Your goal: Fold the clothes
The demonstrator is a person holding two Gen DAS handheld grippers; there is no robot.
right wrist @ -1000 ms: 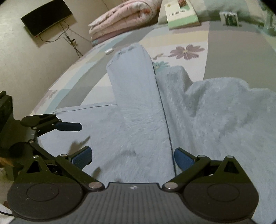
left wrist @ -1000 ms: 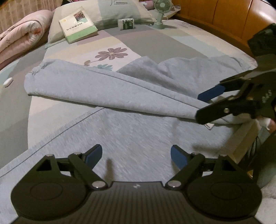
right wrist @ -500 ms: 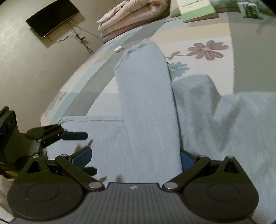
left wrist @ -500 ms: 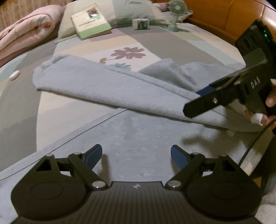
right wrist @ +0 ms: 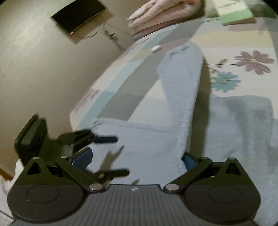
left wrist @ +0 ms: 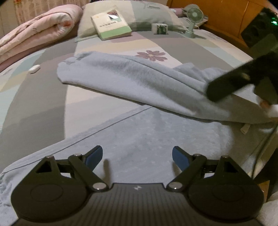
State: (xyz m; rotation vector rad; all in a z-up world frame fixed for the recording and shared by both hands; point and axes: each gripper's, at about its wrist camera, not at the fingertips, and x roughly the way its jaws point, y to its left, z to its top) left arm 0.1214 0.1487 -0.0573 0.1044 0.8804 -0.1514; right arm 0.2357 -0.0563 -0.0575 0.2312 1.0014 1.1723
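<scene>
Garment: pale blue sweatpants (left wrist: 132, 81) lie spread on the bed (left wrist: 34, 104), one leg (right wrist: 184, 97) lifted and drawn across the other.
Left hand-held gripper (left wrist: 137, 157): jaws wide apart, empty, hovering just above the flat lower leg.
Right hand-held gripper (right wrist: 137, 160): the lifted leg's fabric runs between its blue pads; it seems clamped on the cloth, though the pads are partly hidden.
Step in hand: likely laying one leg onto the other.
Doing it well: carry the cloth low and level, line up the outer seams and cuffs, let it settle before letting go, then smooth creases with the free gripper.
Writing: the book (left wrist: 111, 25) on the pillow (left wrist: 149, 15) carries print too small to read; the small box (left wrist: 159, 28) is also illegible.
</scene>
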